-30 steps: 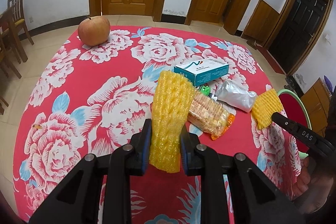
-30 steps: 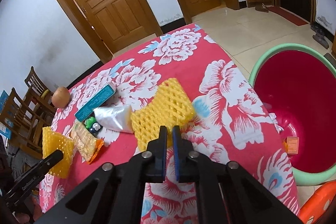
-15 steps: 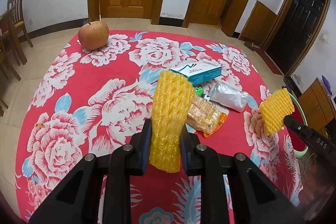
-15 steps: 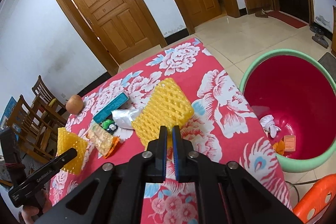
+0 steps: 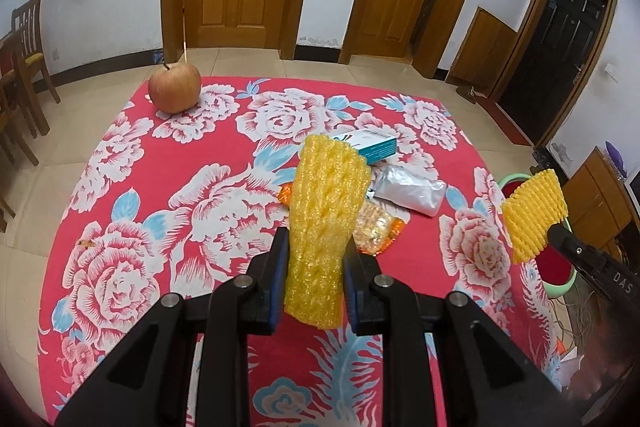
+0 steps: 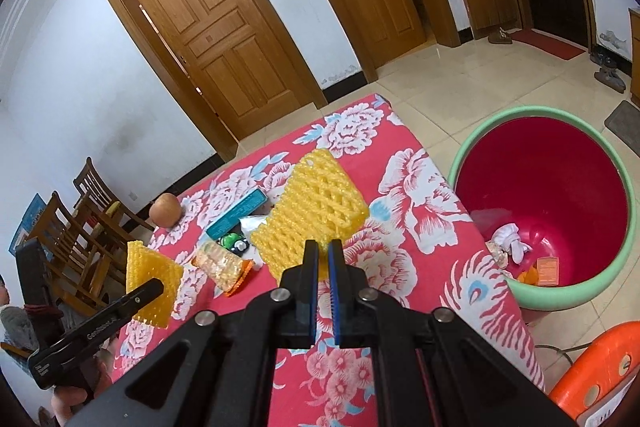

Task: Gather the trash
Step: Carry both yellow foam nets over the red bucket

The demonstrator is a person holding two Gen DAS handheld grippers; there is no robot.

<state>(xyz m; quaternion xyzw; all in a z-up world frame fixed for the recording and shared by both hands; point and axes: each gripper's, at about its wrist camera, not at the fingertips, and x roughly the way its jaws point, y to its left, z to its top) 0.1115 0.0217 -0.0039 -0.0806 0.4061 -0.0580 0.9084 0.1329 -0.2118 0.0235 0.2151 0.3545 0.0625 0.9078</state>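
A: What's the trash here?

B: Two yellow foam fruit nets. One long yellow foam mesh sleeve [image 5: 326, 223] stands nearly upright, pinched at its lower end, lifted off the red floral tablecloth [image 5: 168, 155]. A shorter yellow foam mesh pad [image 6: 316, 205] is also held up — gripped by one edge, tilted toward the round red bin with a green rim [image 6: 624, 187].

A: And on the cloth?

B: A teal-and-white cardboard box [image 5: 370, 146], a crumpled silver foil pouch [image 5: 410, 189] and a clear orange-edged snack wrapper [image 5: 376, 227] lie clustered together. Inside the bin — white crumpled tissue [image 6: 510, 241] and small orange scraps [image 6: 546, 269] at the bottom.
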